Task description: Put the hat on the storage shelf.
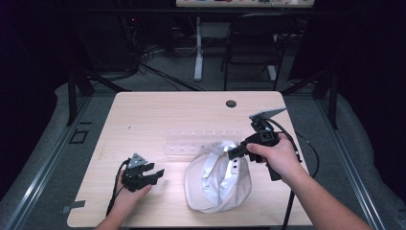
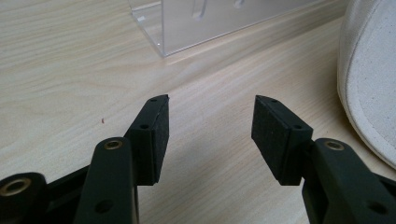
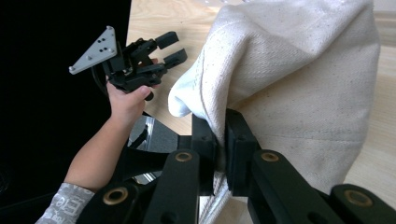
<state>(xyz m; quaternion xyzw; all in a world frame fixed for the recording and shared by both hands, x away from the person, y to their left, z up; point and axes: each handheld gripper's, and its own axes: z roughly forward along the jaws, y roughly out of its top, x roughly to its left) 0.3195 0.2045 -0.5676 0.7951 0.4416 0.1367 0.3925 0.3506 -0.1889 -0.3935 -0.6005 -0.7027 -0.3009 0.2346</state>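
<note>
Black jaws of the right gripper [image 3: 219, 140] are seen clenched on a fold of the white cloth hat [image 3: 299, 84], the fabric being pinched between the two pads near the edge of the hat. On the wooden table [image 1: 158, 110] the hat [image 1: 218, 177] lies toward the near edge, between the two hands, with its far side lifted slightly where it is gripped by the right gripper [image 1: 235, 153]. The left gripper [image 1: 152, 173] is held just beside the hat on the left, its jaws released and nothing between them; bare table is shown between the pads [image 2: 156, 135] in the left gripper view. The hat is judged to be light, soft and limp: it will sag and fold where unsupported, so a hold is best taken on a stitched edge or seam, where the cloth is thicker and less likely to slip. A clear plastic stand [image 1: 191, 141] is set behind the hat; its outline is hard to make out against the wood. How much of the cloth is caught between the pads cannot be told, as the fold is covered by the jaws themselves.
</note>
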